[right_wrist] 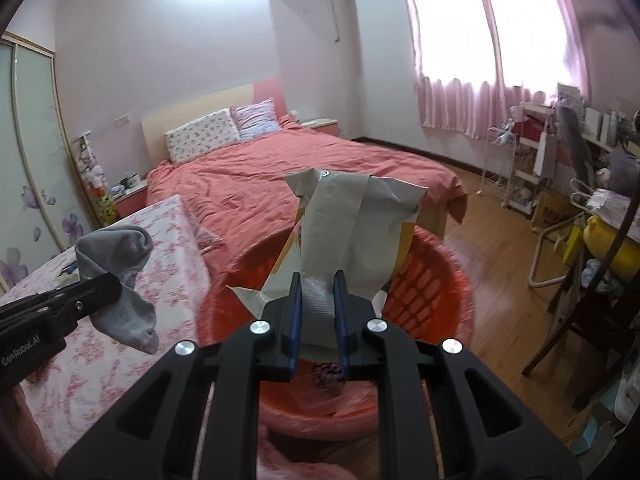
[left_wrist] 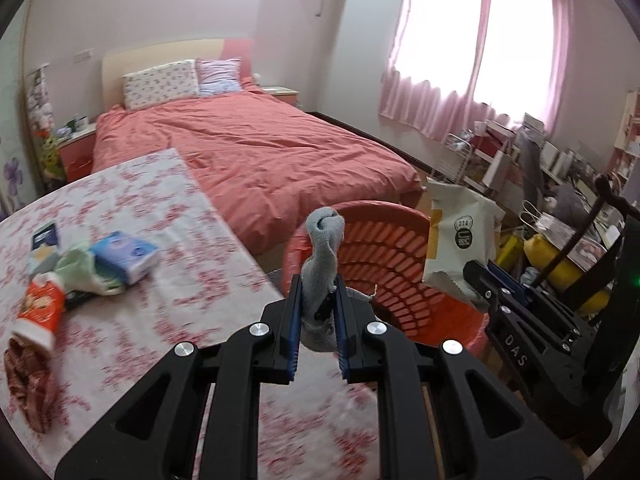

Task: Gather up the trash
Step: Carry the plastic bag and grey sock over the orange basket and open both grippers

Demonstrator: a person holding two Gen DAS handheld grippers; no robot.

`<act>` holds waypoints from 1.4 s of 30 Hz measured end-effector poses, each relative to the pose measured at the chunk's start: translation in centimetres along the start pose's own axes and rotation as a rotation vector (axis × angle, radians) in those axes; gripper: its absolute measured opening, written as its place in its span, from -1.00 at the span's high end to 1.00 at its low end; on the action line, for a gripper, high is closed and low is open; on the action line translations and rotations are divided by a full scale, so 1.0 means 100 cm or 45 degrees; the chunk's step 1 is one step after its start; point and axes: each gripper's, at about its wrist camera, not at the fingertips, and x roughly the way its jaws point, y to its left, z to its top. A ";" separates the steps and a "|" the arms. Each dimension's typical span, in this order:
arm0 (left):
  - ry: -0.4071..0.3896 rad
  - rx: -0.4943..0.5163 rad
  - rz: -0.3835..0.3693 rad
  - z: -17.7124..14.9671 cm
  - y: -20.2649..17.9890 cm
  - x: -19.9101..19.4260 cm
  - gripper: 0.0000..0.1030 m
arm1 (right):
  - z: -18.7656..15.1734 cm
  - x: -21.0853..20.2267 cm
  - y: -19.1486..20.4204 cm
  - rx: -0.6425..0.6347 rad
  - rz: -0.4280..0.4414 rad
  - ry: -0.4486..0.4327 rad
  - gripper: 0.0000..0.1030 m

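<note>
My left gripper (left_wrist: 318,300) is shut on a grey sock (left_wrist: 322,248), held at the table's edge beside the red basket (left_wrist: 384,256). It also shows in the right wrist view (right_wrist: 116,280). My right gripper (right_wrist: 318,300) is shut on a crumpled white paper bag (right_wrist: 348,224), held over the red basket (right_wrist: 432,292). The bag (left_wrist: 456,248) and right gripper (left_wrist: 486,280) show at the basket's right rim in the left wrist view. On the floral table (left_wrist: 160,312) lie a red snack wrapper (left_wrist: 40,312), a blue tissue pack (left_wrist: 124,256) and a green cloth (left_wrist: 80,268).
A brown checked cloth (left_wrist: 28,384) lies at the table's left edge. A bed with a red cover (left_wrist: 248,148) stands behind the table and basket. Cluttered shelves and a chair (right_wrist: 584,264) are at the right. Wooden floor (right_wrist: 500,240) lies between.
</note>
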 end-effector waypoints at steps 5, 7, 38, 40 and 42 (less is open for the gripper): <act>0.024 0.030 -0.039 0.001 -0.013 0.016 0.72 | 0.002 0.007 -0.015 0.000 -0.024 -0.022 0.70; 0.035 0.040 -0.051 0.001 -0.018 0.022 0.72 | 0.002 0.010 -0.020 0.007 -0.025 -0.022 0.70; 0.109 0.030 0.064 -0.007 -0.019 0.042 -0.46 | 0.000 0.030 -0.040 0.071 -0.014 0.008 -0.11; 0.097 0.027 0.113 -0.009 -0.009 0.034 -0.54 | -0.001 0.026 -0.038 0.060 -0.012 0.005 -0.17; 0.085 0.018 0.150 -0.012 0.004 0.025 -0.58 | -0.003 0.021 -0.032 0.048 -0.001 0.006 -0.19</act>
